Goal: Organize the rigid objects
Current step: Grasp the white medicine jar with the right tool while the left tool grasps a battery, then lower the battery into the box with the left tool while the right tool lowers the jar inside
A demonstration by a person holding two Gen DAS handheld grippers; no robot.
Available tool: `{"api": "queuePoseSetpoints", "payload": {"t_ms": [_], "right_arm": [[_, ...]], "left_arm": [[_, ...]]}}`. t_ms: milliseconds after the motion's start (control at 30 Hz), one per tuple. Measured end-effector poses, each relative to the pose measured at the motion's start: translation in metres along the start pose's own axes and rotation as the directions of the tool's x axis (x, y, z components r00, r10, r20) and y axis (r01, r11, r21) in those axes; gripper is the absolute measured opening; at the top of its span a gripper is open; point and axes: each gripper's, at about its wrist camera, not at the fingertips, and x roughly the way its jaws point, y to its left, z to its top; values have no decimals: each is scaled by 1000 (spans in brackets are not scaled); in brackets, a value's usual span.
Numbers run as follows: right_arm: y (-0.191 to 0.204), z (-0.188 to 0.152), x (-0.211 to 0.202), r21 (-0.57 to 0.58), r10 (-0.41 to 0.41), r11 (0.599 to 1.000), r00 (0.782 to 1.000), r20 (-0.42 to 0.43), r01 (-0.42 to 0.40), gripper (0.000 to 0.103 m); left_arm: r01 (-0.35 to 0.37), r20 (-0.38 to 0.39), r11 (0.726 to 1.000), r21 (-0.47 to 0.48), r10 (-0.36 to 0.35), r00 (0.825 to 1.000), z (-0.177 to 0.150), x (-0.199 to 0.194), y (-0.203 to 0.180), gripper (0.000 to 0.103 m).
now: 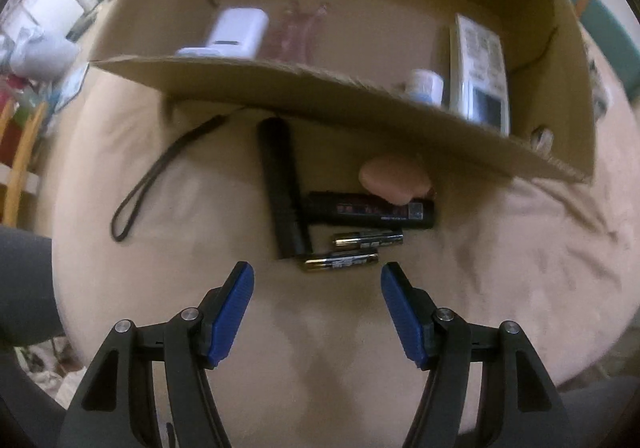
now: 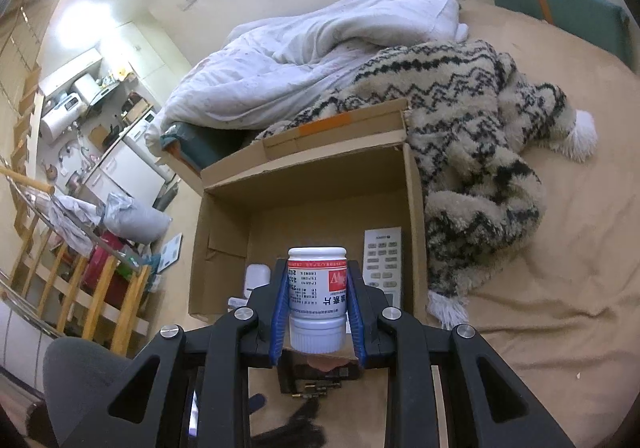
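My right gripper [image 2: 317,298] is shut on a white medicine bottle [image 2: 316,296] with a red-and-white label, held upside down above the near edge of a cardboard box [image 2: 224,244]. My left gripper [image 1: 317,276] is open and empty, just in front of two AA batteries [image 1: 340,262] on the beige bedsheet. Beyond them lie a black flashlight [image 1: 280,184] with a wrist strap [image 1: 160,176], a black rectangular device [image 1: 368,210] and a pink object [image 1: 390,178]. Inside the box are a white remote [image 1: 480,76], a white charger-like case [image 1: 236,32], and a small white bottle [image 1: 424,86].
The box [image 1: 320,92] sits on a bed with a beige sheet [image 2: 560,288]. A patterned fleece blanket [image 2: 472,152] lies right of the box, a white duvet [image 2: 312,48] behind it. A wooden railing [image 2: 80,276] and kitchen clutter stand at the left.
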Motion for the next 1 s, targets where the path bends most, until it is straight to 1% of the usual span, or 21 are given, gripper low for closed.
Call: {"api": "queuePoseSetpoints", "payload": {"t_ms": [100,167,233,267,300,333,367,467,633,667,800,933,1000], "right_arm": [[-1,-1,1,1,4,1000,1000,-11,-4,28],[-1,-1,4,-2,5,1000,1000,-20,-5,28],[-1,-1,6,-3,6,1000,1000,-28,-6,28],[-1,-1,7,-3,6,1000,999,-32,-6,28],[0,-1,9,-3,5,1000,999,-36,-5,28],[0,-1,9,-3,4,1000,999,-39,-4,28],[1,-1,10,-3,4,1000,999,-40,-4,28],[1,-1,10,-4,3,1000,999,-41,-3,28],[2,-2,12,-11,-11,1000,999,-50,11,28],[2,-2,13,-13,-15,1000,999,-52,15,28],[1,-2,16,-15,-30,999,998,-60,30,28],[0,-4,19,-21,-51,999,996,-70,49,28],[1,-4,20,-10,-57,998,995,-84,57,28]], "left_arm": [[-2,-36,1000,-26,1,999,2,17,-2,63],[-22,-20,1000,-21,21,1000,6,22,-4,63],[-23,3,1000,-15,23,1000,10,23,-5,62],[-22,0,1000,-16,22,1000,11,24,-5,59],[-22,0,1000,-12,22,1000,10,24,-4,51],[-21,3,1000,-1,21,1000,10,24,-4,47],[-28,6,1000,10,28,1000,10,22,-3,39],[13,-1,1000,18,-13,1000,9,21,7,39],[22,-16,999,38,-21,1000,5,18,29,39],[15,-18,999,48,-14,1000,-3,13,41,39],[-28,-27,998,58,30,999,-7,12,72,39],[-96,-20,995,39,97,995,2,9,109,39],[-108,-20,994,5,108,994,8,3,123,39]]}}
